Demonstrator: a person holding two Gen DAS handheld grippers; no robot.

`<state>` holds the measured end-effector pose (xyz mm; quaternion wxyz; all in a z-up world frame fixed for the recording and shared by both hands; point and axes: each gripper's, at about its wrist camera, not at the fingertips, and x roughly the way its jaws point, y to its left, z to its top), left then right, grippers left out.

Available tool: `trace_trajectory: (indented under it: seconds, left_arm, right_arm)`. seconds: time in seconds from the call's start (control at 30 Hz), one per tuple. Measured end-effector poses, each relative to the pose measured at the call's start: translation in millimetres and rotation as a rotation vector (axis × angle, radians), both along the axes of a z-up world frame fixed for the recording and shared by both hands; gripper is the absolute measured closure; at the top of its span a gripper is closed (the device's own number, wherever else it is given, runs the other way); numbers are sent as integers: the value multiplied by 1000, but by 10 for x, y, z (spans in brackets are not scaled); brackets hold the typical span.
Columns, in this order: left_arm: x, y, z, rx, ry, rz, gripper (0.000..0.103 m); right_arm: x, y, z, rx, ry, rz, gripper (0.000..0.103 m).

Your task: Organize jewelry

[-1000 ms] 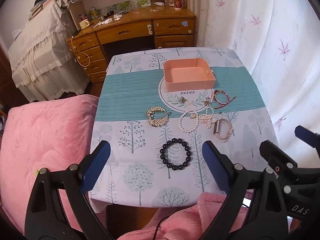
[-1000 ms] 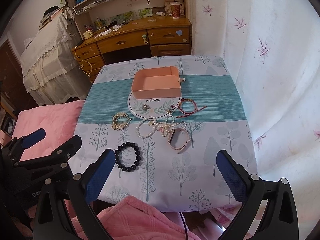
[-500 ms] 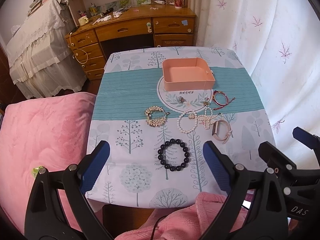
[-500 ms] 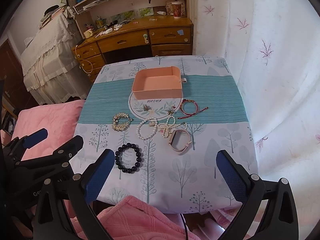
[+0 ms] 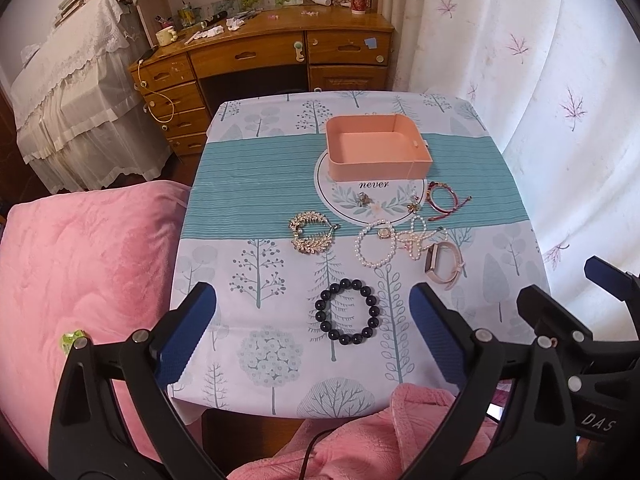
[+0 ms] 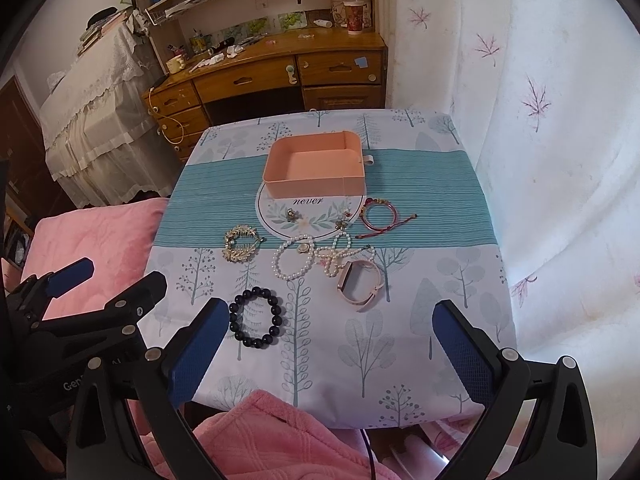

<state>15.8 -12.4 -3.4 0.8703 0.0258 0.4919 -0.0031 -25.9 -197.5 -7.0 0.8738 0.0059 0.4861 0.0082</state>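
Left wrist view has drifted slightly since a second ago; my left gripper (image 5: 310,332) is spread wide and empty, the dark bead bracelet (image 5: 346,311) lying between its fingers, so nothing is sorted yet. Beyond them sits the pink box (image 5: 378,148), bare inside. Right wrist view alone shows my right gripper (image 6: 334,344) equally wide, with the bracelet touching nothing beside its left finger (image 6: 196,354).

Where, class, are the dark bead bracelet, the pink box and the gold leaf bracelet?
dark bead bracelet (image 5: 346,312): left wrist view, on a bead of its near-left arc.
pink box (image 5: 378,164): left wrist view, on its near wall.
gold leaf bracelet (image 6: 242,242): right wrist view, on its leafy band.
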Motion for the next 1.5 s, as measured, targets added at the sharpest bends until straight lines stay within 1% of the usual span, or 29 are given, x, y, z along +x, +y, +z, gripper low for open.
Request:
trace_trajectory:
  seconds: [0.33,0.43,0.5,0.57,0.67,0.77,0.8,0.87,0.93,0.97,1.0,1.07,1.13,1.2,1.27,1.3,1.33,1.4,1.43,1.5]
  left_arm:
    - [83,14,-13,-12,8,-8,6]
    - [132,61,-8,-27,9,-22,6]
    - [148,117,7,-31,-6,-34,6]
    - [142,140,30,-19,-37,-55,6]
    - [117,177,17,-21,-60,-91,6]
    - [110,248,-119,-58,-26,-126,6]
    - [107,270,-186,-58,-9,-129,6]
    - [104,299,-343,-33,40,-121,6]
    - [142,316,-592,-41,131,-126,6]
    - [150,327,-676,-50,156,-129,6]
    - [161,325,-777,-56,182,-134,6]
    - [184,298,-976,-54,212,-147,6]
    - [181,245,-1136,-54,228,-158,6]
    - [161,165,-1313,-58,223,-182,7]
    - [154,52,-1498,-69,222,-201,7]
    - [167,7,-1569,-75,222,-205,9]
    - [171,-55,-1639,-78,220,-215,11]
    - [196,-183,-1726,-80,214,-251,18]
    - [204,-238,-1749,-77,202,-267,19]
    - [201,-370,-1803,-40,165,-309,20]
  right_arm:
    - [72,51,0,-12,6,0,0]
    - [83,92,-9,-14,6,-5,0]
    - [79,97,-13,-3,8,-6,0]
    - [78,86,-15,11,8,-15,0]
    - [72,98,-11,0,-4,-26,0]
    - [39,127,-23,-47,-50,-61,0]
    - [26,130,-17,-43,-67,-76,0]
    - [-18,105,-31,-18,-98,-105,0]
    - [-36,83,-119,-27,-79,-133,1]
    - [-36,73,-186,-35,-53,-141,2]
    - [-37,53,-262,-33,-27,-146,7]
    - [-28,-7,-426,5,20,-134,14]
    - [-11,-69,-589,22,53,-131,16]
    - [10,-107,-765,4,75,-130,20]
    - [43,-114,-968,-11,81,-97,26]
    - [88,-113,-1083,-21,88,-68,31]
    - [123,-101,-1176,-30,91,-36,34]
    - [219,-80,-1354,-37,88,27,41]
    - [263,-71,-1427,-34,83,62,43]
    - [373,-45,-1567,-30,80,138,49]
